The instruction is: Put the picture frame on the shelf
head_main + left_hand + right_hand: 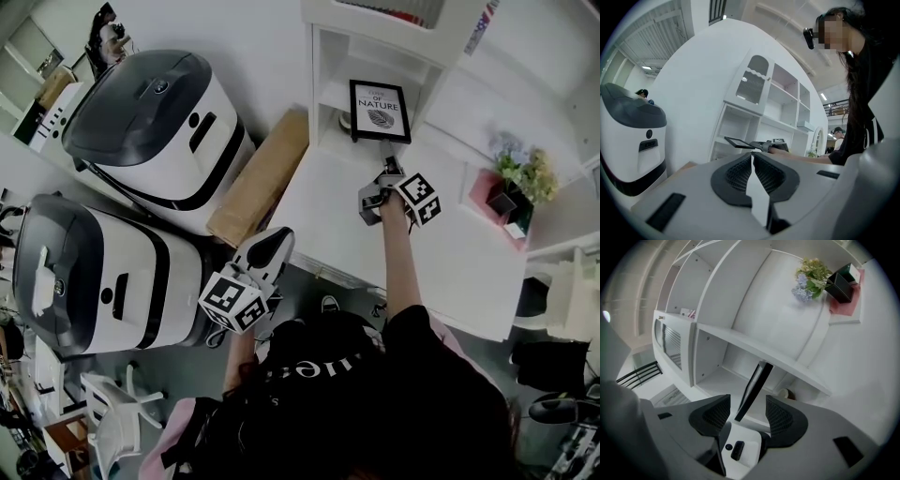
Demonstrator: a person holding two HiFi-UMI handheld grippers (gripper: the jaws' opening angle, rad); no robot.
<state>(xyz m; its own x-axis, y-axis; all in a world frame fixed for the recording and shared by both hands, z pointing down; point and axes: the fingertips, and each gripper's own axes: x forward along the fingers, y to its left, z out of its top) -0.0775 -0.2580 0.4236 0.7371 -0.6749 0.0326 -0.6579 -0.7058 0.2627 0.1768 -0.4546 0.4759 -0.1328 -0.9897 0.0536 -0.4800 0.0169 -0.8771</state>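
Note:
The black picture frame (380, 111), with a white print inside, stands in the lower compartment of the white shelf unit (328, 56). My right gripper (386, 167) is just in front of its lower edge, over the white table (469, 253). In the right gripper view the frame (753, 387) appears edge-on and leaning between the jaws of my right gripper (747, 409), which is open, with a gap on each side. My left gripper (279, 242) hangs off the table's near left corner, shut and empty. The left gripper view shows my left gripper (752, 157) with its pads together, and the frame (738, 142) far ahead.
A small cup (783, 393) sits in the same compartment behind the frame. A potted plant (520, 178) on a pink mat stands at the table's right. A cardboard box (261, 178) lies beside the shelf, and two large white-and-grey machines (150, 122) stand to the left.

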